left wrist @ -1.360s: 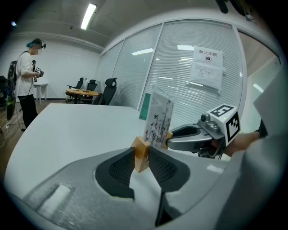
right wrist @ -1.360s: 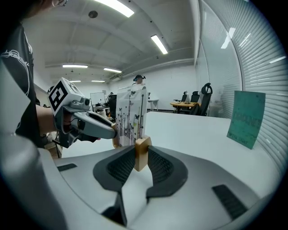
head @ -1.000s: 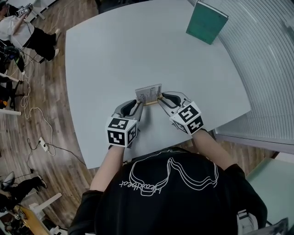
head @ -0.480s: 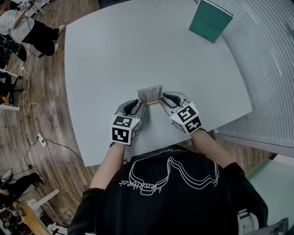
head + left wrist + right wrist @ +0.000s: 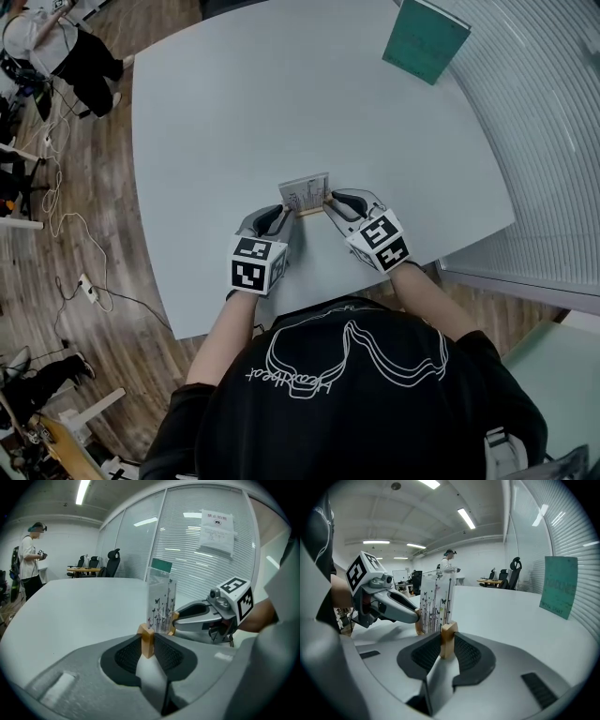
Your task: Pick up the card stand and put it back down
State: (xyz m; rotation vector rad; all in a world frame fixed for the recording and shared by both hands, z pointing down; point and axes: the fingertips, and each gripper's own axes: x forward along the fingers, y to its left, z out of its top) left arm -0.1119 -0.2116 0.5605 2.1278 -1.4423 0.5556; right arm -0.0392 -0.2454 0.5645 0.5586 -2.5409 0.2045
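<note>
The card stand [image 5: 305, 194], a clear upright holder with a butterfly-print card on a long wooden base, is on the white table [image 5: 234, 112] in front of me. My left gripper [image 5: 279, 216] holds the left end of the base; its jaws have just been closing, with the wooden end [image 5: 146, 641] pinched between the pads. My right gripper [image 5: 330, 201] is shut on the other wooden end [image 5: 447, 640]. Each gripper view shows the card [image 5: 161, 605] [image 5: 436, 602] beyond its jaws, with the opposite gripper [image 5: 199, 618] [image 5: 396, 609] behind it.
A green board [image 5: 425, 42] stands at the table's far right corner, beside a glass wall with blinds [image 5: 553, 141]. A person [image 5: 56, 56] stands on the wooden floor at the far left. The table's near edge runs just behind my grippers.
The left gripper's marker cube has edged slightly to the right. The stand and the right gripper look about where they were.
</note>
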